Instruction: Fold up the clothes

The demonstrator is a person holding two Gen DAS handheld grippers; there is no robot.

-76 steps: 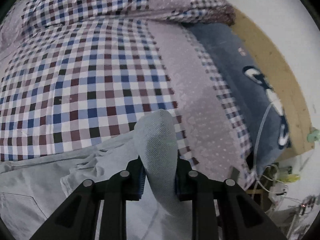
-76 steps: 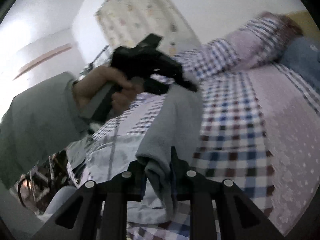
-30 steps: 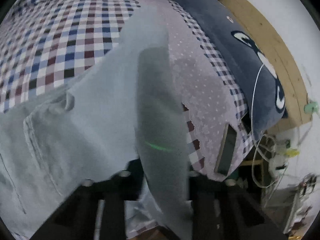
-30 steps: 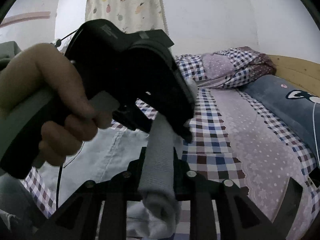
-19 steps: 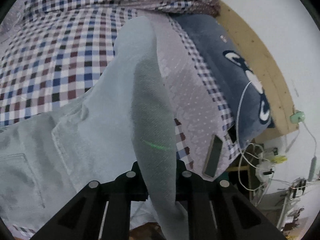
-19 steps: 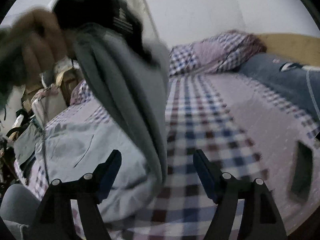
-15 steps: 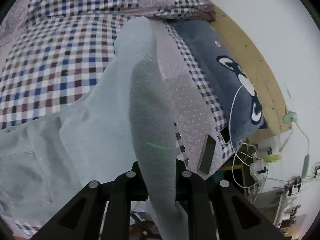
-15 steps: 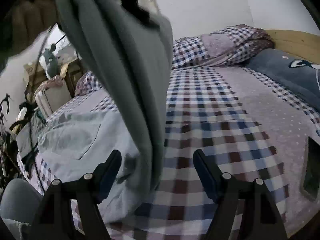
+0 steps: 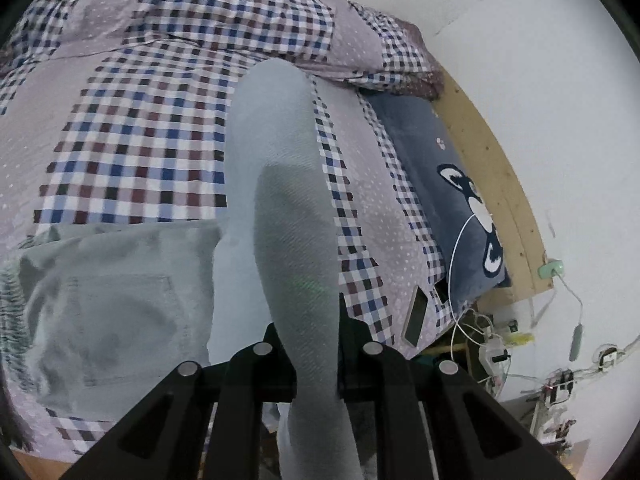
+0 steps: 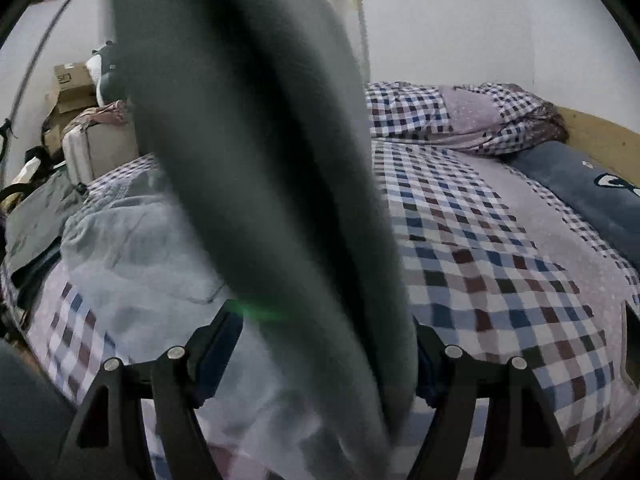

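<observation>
A pair of light grey trousers (image 9: 104,292) lies on the checked bed with a back pocket showing. One leg (image 9: 280,184) rises off the bed in a long fold and runs between the fingers of my left gripper (image 9: 316,340), which is shut on it. In the right wrist view the same raised fabric (image 10: 272,184) hangs dark and blurred in front of the lens, passing between the wide-apart fingers of my right gripper (image 10: 326,356), which is open. The rest of the trousers (image 10: 132,248) lies crumpled on the bed at the left.
The bed has a checked cover (image 9: 132,128) and a checked pillow (image 10: 448,116) at the head. A dark blue cushion (image 9: 452,200) lies along the wooden bed frame (image 9: 500,184). Cables and a power strip (image 9: 492,352) sit beyond the bed edge. Boxes and a case (image 10: 80,128) stand at the left.
My right gripper has opened and let go of the trousers. My left gripper has lifted its held leg higher, and the fabric now hangs across the right wrist view.
</observation>
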